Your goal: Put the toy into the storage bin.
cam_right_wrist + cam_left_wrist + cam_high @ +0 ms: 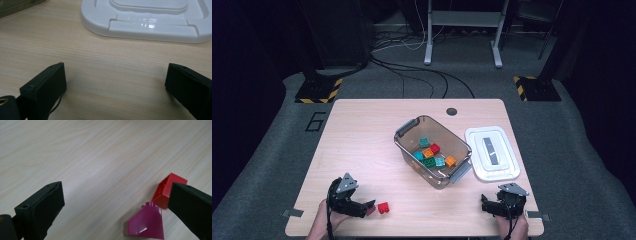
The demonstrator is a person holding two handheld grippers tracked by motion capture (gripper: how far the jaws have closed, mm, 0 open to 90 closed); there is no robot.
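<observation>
Left gripper (371,206) rests near the tabletop's (362,130) front-left corner, jaws just beside 1 red block (383,207). Right gripper (484,204) rests near the front-right corner, below the white lid (492,152).

I see a light wooden table (362,130) with rounded corners and a small dark round hole (452,111) near its far edge. It stands on a grey carpet floor (272,150). A black number six (315,121) is marked on the carpet to the left. Two black stand feet with yellow and black stripes (317,92) (537,88) sit on the floor beyond the table. Thin black and white cables (412,70) curl across the carpet. Farther back I see the grey metal legs of a desk frame (462,35). The sides of the room are very dark, and the light falls mostly on the table.
</observation>
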